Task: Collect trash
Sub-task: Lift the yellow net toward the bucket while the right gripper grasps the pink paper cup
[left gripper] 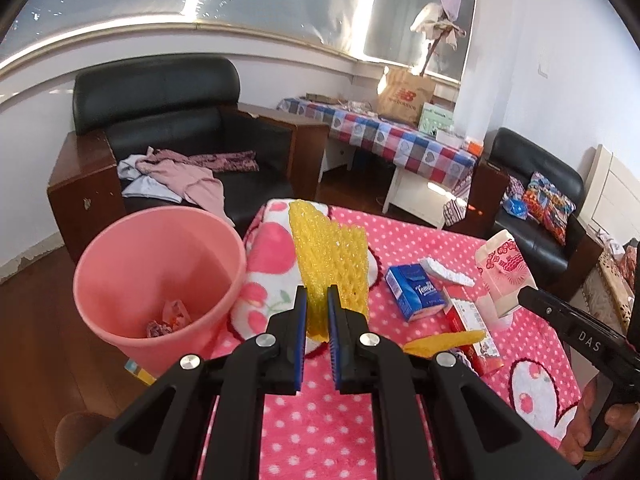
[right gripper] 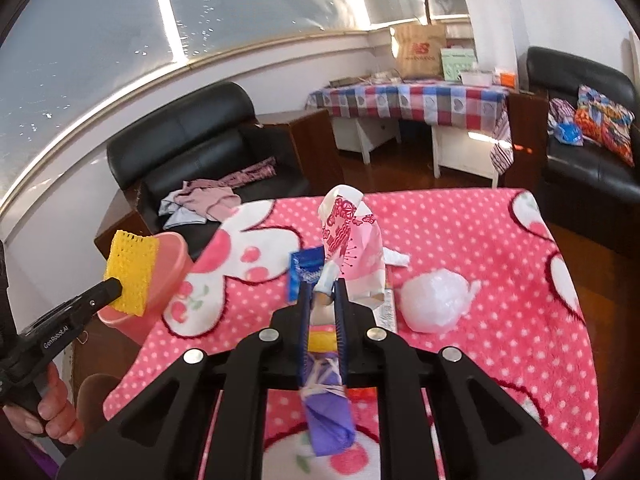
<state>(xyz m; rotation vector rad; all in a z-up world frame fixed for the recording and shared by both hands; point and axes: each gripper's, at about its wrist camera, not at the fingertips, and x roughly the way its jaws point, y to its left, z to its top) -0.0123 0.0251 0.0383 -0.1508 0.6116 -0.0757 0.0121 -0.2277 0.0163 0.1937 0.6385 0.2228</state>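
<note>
My left gripper is shut on a yellow foam net, held upright just right of the pink bin. The bin has a few crumpled wrappers at its bottom. My right gripper is shut on a pink-and-white paper packet with red print, lifted off the table. In the left wrist view the right gripper and its packet hang at the right. In the right wrist view the left gripper holds the yellow net in front of the bin.
On the pink dotted blanket lie a blue tissue pack, a white foam strip, a red box and a yellow scrap. A white plastic wad and a purple wrapper lie near my right gripper. Black armchairs stand behind.
</note>
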